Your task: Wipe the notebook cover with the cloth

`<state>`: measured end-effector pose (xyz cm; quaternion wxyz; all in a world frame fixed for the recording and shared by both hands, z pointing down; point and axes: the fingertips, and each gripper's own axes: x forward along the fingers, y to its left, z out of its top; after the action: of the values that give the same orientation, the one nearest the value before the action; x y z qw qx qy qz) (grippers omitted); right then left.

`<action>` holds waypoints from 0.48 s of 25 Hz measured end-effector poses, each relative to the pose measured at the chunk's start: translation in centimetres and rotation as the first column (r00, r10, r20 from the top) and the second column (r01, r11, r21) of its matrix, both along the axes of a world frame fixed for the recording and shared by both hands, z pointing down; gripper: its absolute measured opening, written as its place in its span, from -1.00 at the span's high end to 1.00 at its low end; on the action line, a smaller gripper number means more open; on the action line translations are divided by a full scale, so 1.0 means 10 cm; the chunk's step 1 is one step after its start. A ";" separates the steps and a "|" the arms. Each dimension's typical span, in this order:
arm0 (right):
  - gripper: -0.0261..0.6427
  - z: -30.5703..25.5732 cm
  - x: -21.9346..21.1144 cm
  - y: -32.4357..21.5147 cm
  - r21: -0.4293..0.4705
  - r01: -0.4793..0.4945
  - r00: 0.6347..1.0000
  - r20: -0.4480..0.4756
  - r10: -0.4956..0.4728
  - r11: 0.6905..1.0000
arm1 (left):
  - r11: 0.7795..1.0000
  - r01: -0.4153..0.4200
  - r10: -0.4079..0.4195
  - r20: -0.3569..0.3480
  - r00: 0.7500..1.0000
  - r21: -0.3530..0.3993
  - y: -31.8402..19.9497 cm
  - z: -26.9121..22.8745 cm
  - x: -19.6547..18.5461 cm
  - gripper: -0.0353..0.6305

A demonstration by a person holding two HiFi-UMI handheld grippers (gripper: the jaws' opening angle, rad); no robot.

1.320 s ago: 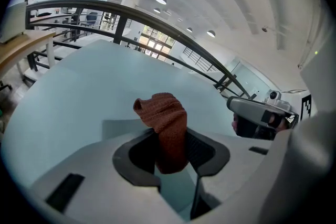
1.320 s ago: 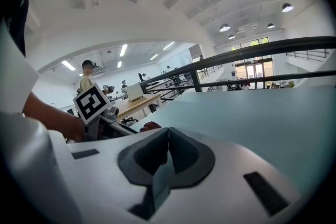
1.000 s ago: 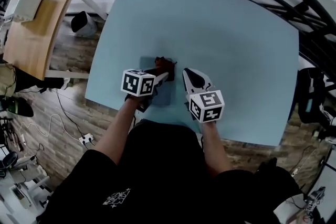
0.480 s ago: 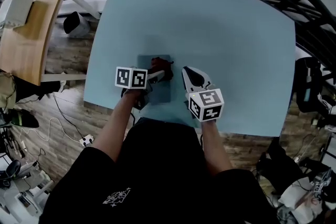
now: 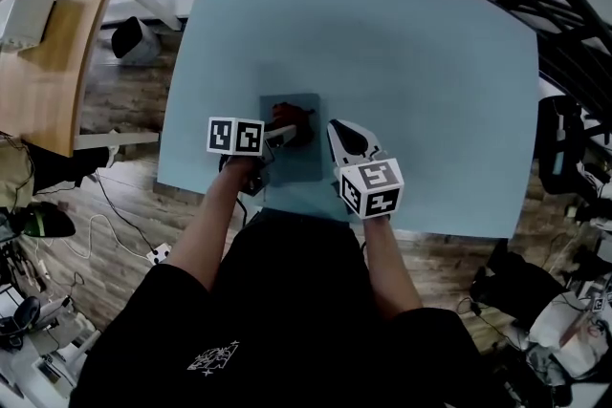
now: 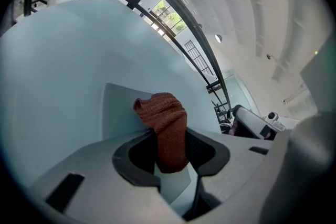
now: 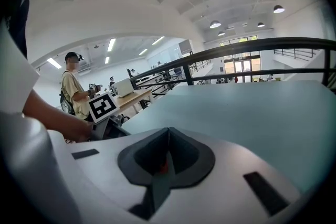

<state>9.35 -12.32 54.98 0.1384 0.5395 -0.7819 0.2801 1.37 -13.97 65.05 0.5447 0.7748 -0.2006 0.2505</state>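
Head view: pale-blue table [image 5: 430, 62], wooden floor [image 5: 124, 105]

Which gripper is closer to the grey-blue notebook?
Left. The left gripper hangs over the grey-blue notebook, holding a rust-red knitted cloth; the right gripper sits beside its right edge.

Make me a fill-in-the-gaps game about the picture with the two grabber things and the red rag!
1. The left gripper has its fingers shut on the red-brown ____.
2. The cloth rests on the ____, which lies on the light blue table.
3. The right gripper has its fingers shut and holds ____.

Missing words: cloth; notebook; nothing
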 end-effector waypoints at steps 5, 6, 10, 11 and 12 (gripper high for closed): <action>0.90 0.12 -0.16 -0.03 -0.027 0.001 1.000 -0.003 -0.001 1.000 | 1.000 0.006 -0.006 -0.007 1.000 -0.007 -0.02 0.01 -0.15 0.46; 0.90 0.15 -0.20 -0.05 -0.033 0.001 1.000 -0.004 -0.001 0.999 | 1.000 0.009 -0.009 -0.008 1.000 -0.009 -0.03 0.02 -0.19 0.46; 0.90 0.25 -0.37 -0.09 -0.056 0.014 1.000 -0.005 -0.014 0.998 | 1.000 0.023 -0.023 -0.009 1.000 -0.012 -0.05 0.03 -0.34 0.46; 0.90 0.27 -0.42 -0.09 -0.060 0.018 1.000 -0.003 -0.018 0.998 | 1.000 0.026 -0.026 -0.009 1.000 -0.012 -0.05 0.03 -0.37 0.46; 0.90 0.28 -0.46 -0.10 -0.064 0.021 1.000 0.000 -0.021 0.998 | 1.000 0.028 -0.028 -0.009 1.000 -0.012 -0.05 0.03 -0.40 0.46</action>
<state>4.74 -13.32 57.78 0.1589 0.5266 -0.7780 0.3036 -2.67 -14.51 65.30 0.5537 0.7698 -0.2074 0.2403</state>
